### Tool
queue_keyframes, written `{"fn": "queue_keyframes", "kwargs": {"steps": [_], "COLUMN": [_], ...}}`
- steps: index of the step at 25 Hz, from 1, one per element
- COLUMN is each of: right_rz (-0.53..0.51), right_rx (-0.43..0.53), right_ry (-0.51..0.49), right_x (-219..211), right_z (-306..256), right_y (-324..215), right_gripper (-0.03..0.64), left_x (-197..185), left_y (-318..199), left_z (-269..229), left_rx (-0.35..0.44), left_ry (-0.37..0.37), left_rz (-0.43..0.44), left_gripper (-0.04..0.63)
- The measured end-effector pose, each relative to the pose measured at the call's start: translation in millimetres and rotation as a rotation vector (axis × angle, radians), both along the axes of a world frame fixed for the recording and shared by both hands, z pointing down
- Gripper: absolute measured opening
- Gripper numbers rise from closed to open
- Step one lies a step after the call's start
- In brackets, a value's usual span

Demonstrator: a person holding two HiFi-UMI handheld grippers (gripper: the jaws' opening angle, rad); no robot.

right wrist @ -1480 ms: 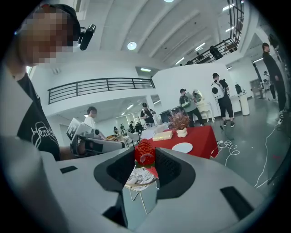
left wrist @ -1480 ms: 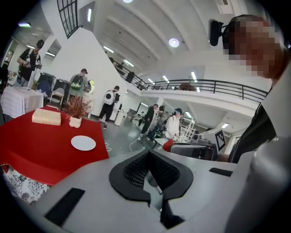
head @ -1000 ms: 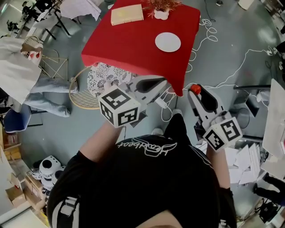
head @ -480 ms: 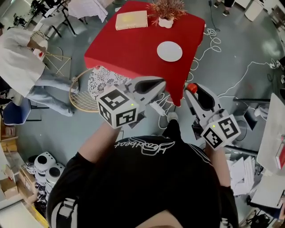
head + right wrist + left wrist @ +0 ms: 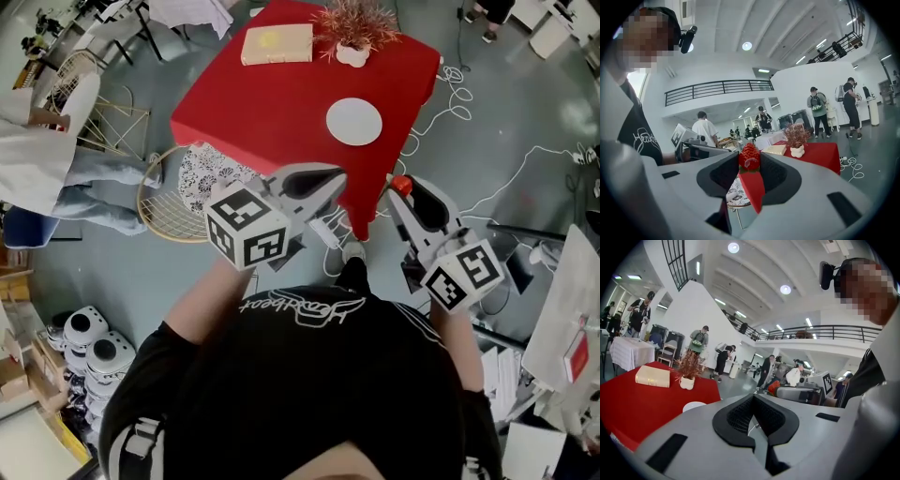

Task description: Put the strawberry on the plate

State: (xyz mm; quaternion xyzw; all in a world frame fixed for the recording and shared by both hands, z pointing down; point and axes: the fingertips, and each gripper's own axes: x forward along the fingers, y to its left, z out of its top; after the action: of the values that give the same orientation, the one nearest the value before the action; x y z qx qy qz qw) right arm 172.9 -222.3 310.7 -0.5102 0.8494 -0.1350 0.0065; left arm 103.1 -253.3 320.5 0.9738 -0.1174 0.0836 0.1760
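A white plate (image 5: 354, 121) lies on the red-clothed table (image 5: 272, 103) ahead of me, near its right side. My right gripper (image 5: 403, 187) is held in the air off the table's near corner, shut on a red strawberry (image 5: 401, 184). The right gripper view shows the strawberry (image 5: 750, 158) pinched at the tips of that gripper (image 5: 750, 161). My left gripper (image 5: 330, 175) hovers over the table's near edge with its tips together and nothing in them. In the left gripper view the left gripper (image 5: 753, 398) points past the plate (image 5: 693, 406).
A cream book (image 5: 276, 44) and a potted dry plant (image 5: 354, 52) stand at the table's far side. A round wire basket (image 5: 178, 197) sits on the floor left of the table. Cables (image 5: 450, 94) trail on the right. Several people stand in the hall.
The table and plate have come nearer in the head view. Both grippers keep their pose, and the strawberry stays in the right one.
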Motion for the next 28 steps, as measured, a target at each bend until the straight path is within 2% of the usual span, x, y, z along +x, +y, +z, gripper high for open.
{"fn": "queue_keyframes", "kwargs": {"steps": [18,24,28], "right_rz": [-0.136,-0.169,-0.192], "right_rx": [-0.035,-0.071,-0.129], "right_ry": [0.01,0.034,0.085], "right_x": [39.7,43.0,44.9], "right_z": [23.9,57.7,94.7], "right_y": [-132.4,-180.0,-210.4], "right_gripper": [0.133,0.133,0.133], "left_x": [28.3,26.5,24.9], "left_y": [-75.4,-92.9,-103.3], "left_z": [36.5,52.7,66.5], "left_rx": [-0.101,-0.137,-0.176], "left_ry": [-0.021,-0.032,-0.047], "left_rz": [-0.148,-0.189,-0.219], "left_gripper": [0.006,0.006,0.006]}}
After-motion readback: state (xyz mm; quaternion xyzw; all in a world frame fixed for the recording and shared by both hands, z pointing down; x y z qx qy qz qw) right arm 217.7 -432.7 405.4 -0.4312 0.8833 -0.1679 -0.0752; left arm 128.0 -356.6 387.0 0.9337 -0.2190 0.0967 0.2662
